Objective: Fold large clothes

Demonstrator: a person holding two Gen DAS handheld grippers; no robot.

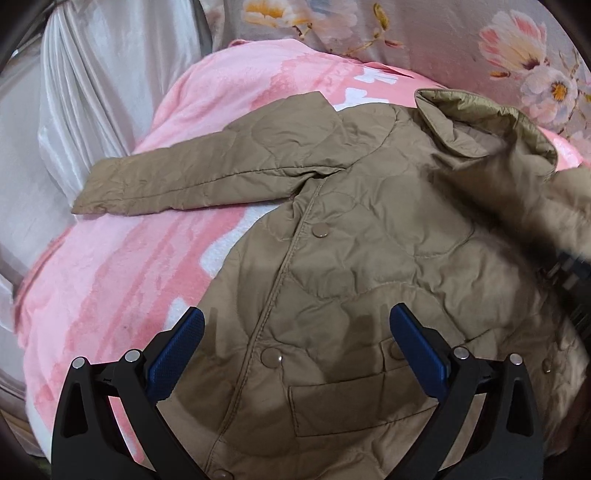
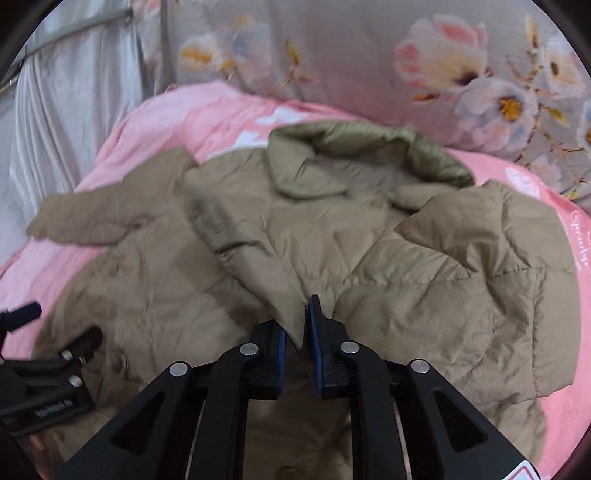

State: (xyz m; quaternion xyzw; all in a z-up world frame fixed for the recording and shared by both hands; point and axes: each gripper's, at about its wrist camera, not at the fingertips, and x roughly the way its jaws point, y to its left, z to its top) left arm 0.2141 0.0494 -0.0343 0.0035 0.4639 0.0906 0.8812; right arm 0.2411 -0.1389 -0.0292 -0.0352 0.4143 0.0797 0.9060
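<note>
On the pink blanket [image 1: 110, 280], a tan quilted jacket [image 1: 369, 229] lies front up, snaps fastened, collar [image 1: 480, 122] toward the far floral bedding [image 1: 424, 33].

1. Left gripper [image 1: 297, 347]: jaws spread wide, holding nothing, hovering over the near hem beside the patch pocket [image 1: 354, 406].
2. Right gripper [image 2: 297, 332]: jaws clamped on a pinch of the right sleeve [image 2: 461, 266], which already lies doubled across the chest.
3. Left sleeve [image 1: 192, 177]: extended flat toward the left, not yet folded.

Judged step: laying the right sleeve inward across the body. To do it well:
- Keep the clamp firm until the cuff rests flat; slick quilted fabric is likely to slip.
- Carry the sleeve low and parallel to the jacket's centre line, so that the shoulder crease forms straight.
- Use the left gripper to press the hem, preventing the body from dragging.
- Release only once no fabric bunches beneath the fold.
</note>
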